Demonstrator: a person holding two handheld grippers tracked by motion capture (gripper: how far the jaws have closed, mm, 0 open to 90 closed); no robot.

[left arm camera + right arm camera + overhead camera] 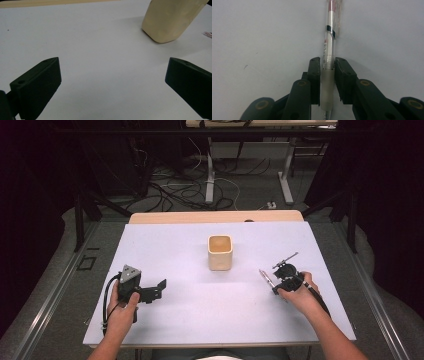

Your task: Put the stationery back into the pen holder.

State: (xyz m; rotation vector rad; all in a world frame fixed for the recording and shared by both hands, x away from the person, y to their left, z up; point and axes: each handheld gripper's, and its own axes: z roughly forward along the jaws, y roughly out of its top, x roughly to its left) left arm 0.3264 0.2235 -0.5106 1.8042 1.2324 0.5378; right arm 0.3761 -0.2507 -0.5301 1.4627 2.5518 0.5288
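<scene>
Right gripper (327, 82): jaws pinching the pen at its frosted grip sleeve, probably so the long barrel sticks out ahead for aiming.
Pen (329, 42): one, clear barrel with a reddish core and a dark band, lying low over the white worktop (200, 305) at the right side, tip end nearest the camera in the right gripper view.
Left gripper (150, 292): jaws spread wide with nothing between, resting at the left near edge (likely parked out of the way while the other hand works).
Hands: two, one per gripper, entering from the near edge.
Cup (220, 252): one, cream, squarish and open-topped, upright at mid-worktop, well apart from both grippers; central spot suits reach from either side, likely the pen's destination.
Second slim object (285, 258): thin and dark, just beyond the right gripper; too small to identify.
Floor beyond: tangled cables and table legs, uncounted.
</scene>
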